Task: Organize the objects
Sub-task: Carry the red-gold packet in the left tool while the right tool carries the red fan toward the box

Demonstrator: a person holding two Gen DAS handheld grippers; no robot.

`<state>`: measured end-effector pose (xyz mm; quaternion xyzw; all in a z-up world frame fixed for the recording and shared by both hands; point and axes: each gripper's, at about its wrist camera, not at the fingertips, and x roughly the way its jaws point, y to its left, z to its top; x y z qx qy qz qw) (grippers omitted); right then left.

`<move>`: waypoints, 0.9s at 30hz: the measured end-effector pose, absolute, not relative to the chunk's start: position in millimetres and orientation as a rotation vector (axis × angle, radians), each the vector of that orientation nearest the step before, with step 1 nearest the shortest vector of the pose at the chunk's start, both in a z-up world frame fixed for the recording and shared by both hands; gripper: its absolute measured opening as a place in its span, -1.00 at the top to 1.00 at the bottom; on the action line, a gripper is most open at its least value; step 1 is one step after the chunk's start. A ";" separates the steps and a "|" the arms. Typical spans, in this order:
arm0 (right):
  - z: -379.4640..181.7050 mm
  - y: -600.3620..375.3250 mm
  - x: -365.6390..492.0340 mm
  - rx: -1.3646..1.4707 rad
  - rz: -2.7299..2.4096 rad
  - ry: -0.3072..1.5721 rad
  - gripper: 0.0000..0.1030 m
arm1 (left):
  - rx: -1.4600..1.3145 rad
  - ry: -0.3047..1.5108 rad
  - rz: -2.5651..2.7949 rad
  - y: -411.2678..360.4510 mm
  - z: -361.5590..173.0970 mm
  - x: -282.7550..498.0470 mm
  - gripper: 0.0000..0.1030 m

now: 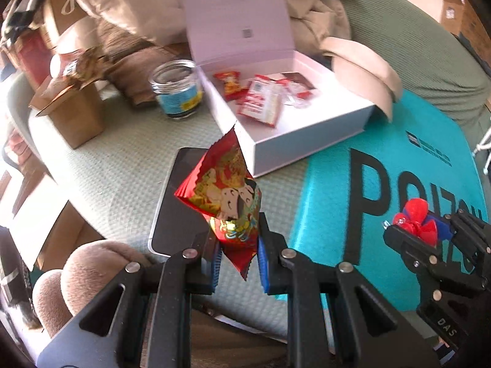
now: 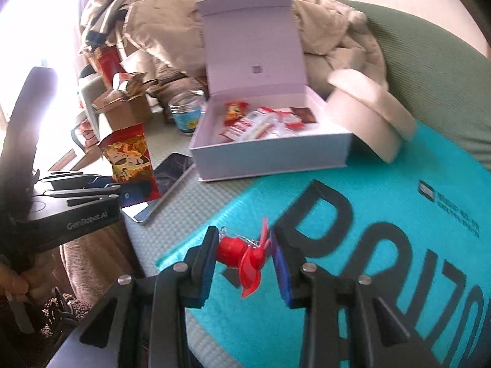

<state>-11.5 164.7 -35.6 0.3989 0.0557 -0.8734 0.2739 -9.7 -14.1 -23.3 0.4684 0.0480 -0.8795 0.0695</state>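
My left gripper [image 1: 238,254] is shut on the lower end of a red snack packet [image 1: 225,196] with cartoon figures, held up in the air; in the right wrist view the same left gripper [image 2: 122,188] and snack packet [image 2: 130,156] show at the left. My right gripper [image 2: 244,259] is shut on a small red toy with propeller blades [image 2: 245,257], above a teal mailer bag [image 2: 383,260]; from the left wrist the right gripper [image 1: 414,230] and the red toy [image 1: 415,219] appear at the far right. A white open box [image 1: 307,141] [image 2: 270,156] lies ahead, with several red and white packets [image 1: 260,99] inside.
A dark phone [image 1: 178,202] lies on the pale green mat [image 1: 107,165] below the packet. A glass jar [image 1: 176,93] and a brown paper box [image 1: 76,113] stand left of the white box. Beige clothing [image 2: 322,30] is piled behind. A beige cap [image 1: 368,73] rests at the right.
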 end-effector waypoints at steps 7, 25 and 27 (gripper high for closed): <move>-30.6 143.9 -15.0 1.055 -2.301 0.165 0.33 | 1.403 0.196 -2.602 -35.6 -23.6 -10.3 0.64; -10.7 112.5 -70.9 1.002 -2.265 0.167 0.33 | 1.446 0.200 -2.581 -53.1 -16.0 -71.2 0.64; -7.8 110.4 -80.0 0.995 -2.250 0.163 0.33 | 1.437 0.189 -2.587 -53.5 -12.7 -79.6 0.64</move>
